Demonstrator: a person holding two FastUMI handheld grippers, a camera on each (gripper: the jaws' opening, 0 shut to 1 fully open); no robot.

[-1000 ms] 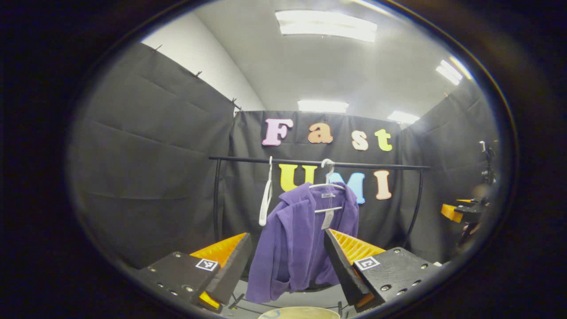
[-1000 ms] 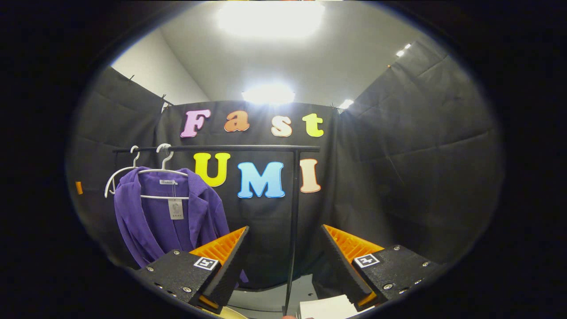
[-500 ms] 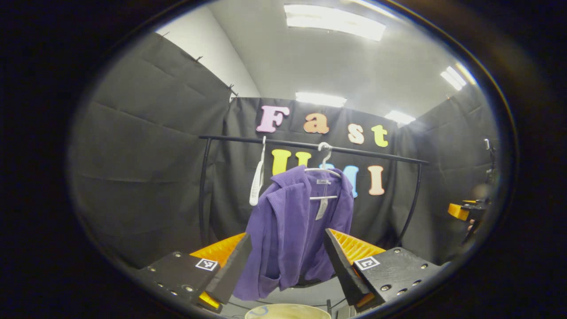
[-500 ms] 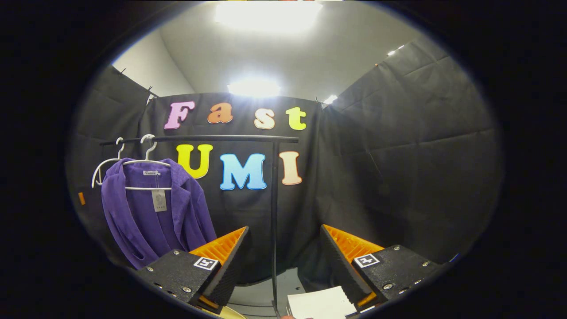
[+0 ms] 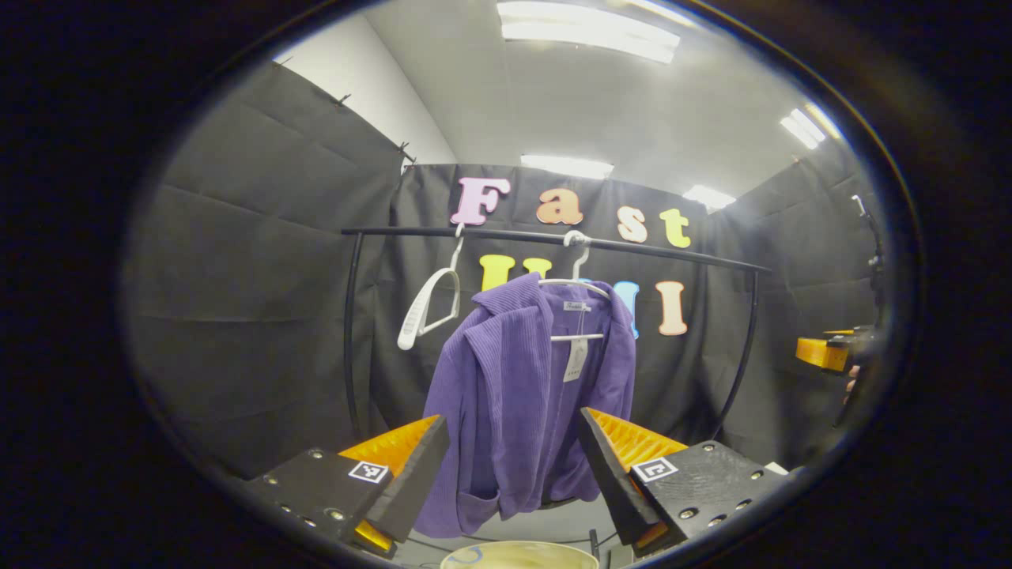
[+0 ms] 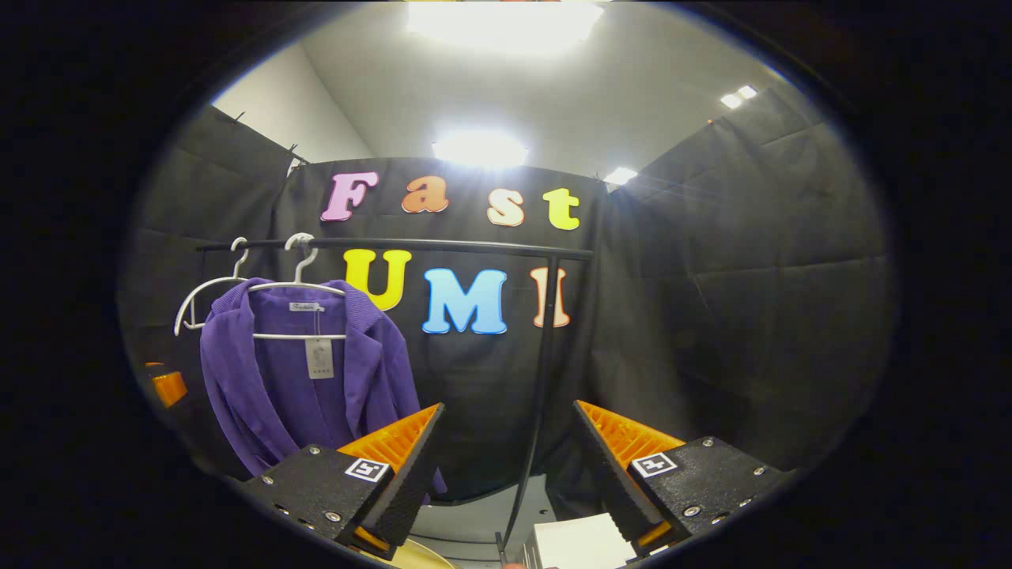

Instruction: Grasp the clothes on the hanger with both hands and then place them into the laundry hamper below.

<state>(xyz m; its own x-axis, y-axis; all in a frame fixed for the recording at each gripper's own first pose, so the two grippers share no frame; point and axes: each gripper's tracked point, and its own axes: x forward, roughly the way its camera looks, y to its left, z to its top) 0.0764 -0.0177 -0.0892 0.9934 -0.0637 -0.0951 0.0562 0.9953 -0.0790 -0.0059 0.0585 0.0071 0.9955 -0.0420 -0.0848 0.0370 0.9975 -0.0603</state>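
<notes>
Closing on the rack [image 5: 553, 237], I see the jacket [image 5: 526, 395] larger than a second ago, at 12 o'clock between my left gripper [image 5: 512, 462]'s spread jaws; the right gripper [image 6: 506, 466], jaws apart too, has it at 10 o'clock. Nothing grasped yet. Hamper [image 5: 518, 555] rim sits at 6 o'clock, black cloth all round.

Spare white hanger [image 5: 427, 304], ceiling lights [image 5: 589, 30]

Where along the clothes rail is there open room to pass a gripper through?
Free: the rail stretch between the purple jacket and the right-hand upright post. Crowded: the other end, where the empty white hanger hangs beside the jacket's hanger.
</notes>
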